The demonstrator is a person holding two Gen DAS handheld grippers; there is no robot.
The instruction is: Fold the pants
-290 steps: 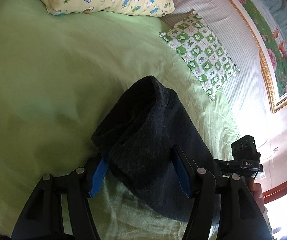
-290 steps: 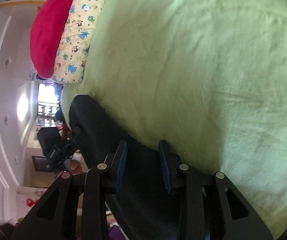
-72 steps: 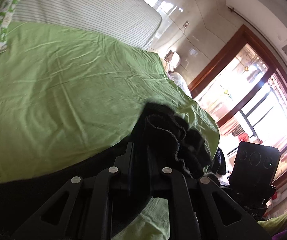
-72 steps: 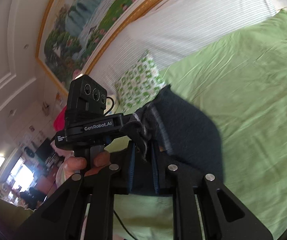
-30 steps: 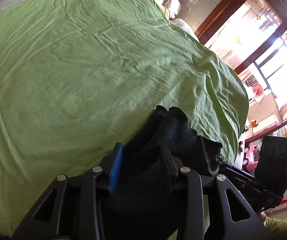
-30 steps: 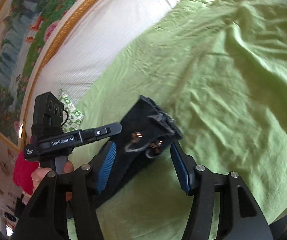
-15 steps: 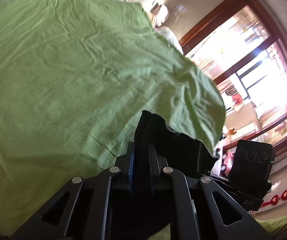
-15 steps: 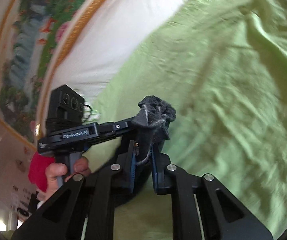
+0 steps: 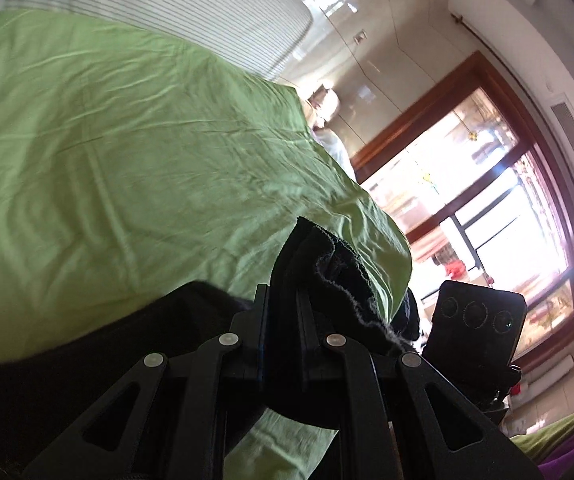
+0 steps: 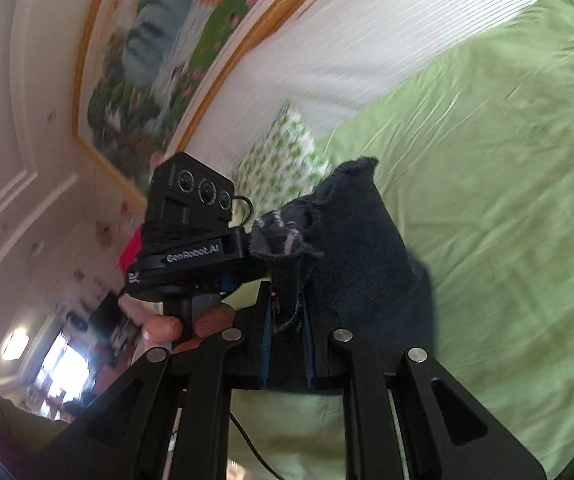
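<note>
The dark pants are lifted above the green bed sheet. My left gripper is shut on a bunched edge of the pants, and more dark cloth hangs at the lower left. My right gripper is shut on another frayed edge of the pants, which drape to the right above the sheet. The left gripper's body with its camera block sits just left of my right gripper, held by a hand. The right gripper's camera block shows in the left wrist view.
A green-and-white checked pillow lies at the head of the bed by a striped white headboard. A framed painting hangs above. A wooden-framed window stands past the bed's far edge.
Both grippers were open around the pants edge a second ago; both have shut on it and lifted it. The views have swung up toward the headboard and window.
</note>
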